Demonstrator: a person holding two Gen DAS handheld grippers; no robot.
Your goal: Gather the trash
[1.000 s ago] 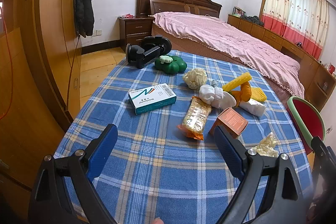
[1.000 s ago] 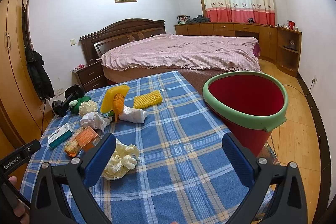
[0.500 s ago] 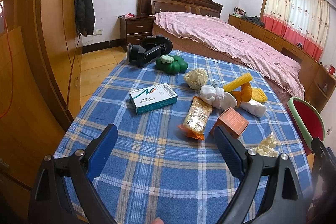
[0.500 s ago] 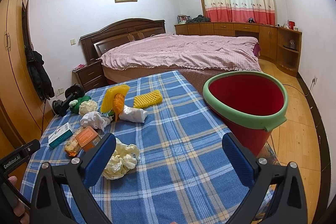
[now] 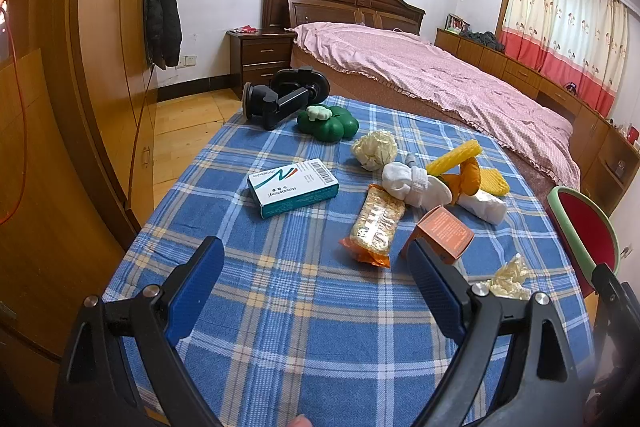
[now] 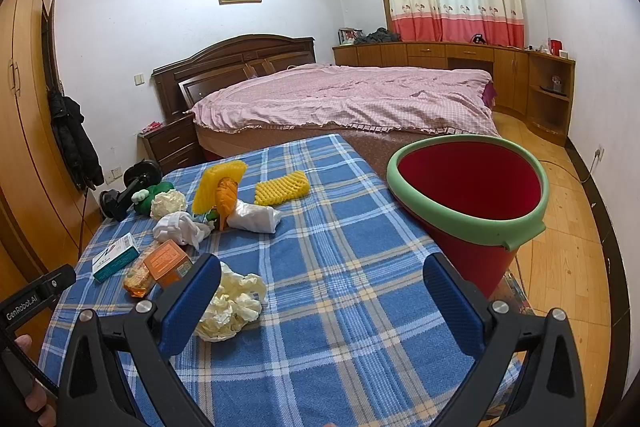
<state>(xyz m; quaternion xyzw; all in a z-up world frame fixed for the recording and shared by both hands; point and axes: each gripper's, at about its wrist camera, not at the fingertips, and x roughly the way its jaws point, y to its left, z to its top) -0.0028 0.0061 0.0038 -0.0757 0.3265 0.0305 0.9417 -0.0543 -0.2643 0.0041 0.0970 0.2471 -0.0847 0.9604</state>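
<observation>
L hand-held gripper [image 5: 316,291]: jaws wide apart, nothing held, hovering over the near desk [image 5: 280,327] edge. R hand-held gripper [image 6: 322,301]: also spread, empty. Just beside R's left finger lies a crumpled paper wad [image 6: 232,301], prob. very light, soft, crushable; pinch across its bulk. Further out: orange carton [image 5: 442,233] & snack wrapper [image 5: 374,223] (slick film, likely slides; take by the middle), medicine box [image 5: 294,185] stiff. Red bucket [image 6: 472,195] at the desk's right edge, empty as far as visible.

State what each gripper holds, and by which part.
Nothing. The left gripper and right gripper are both open and empty above the table.
</observation>
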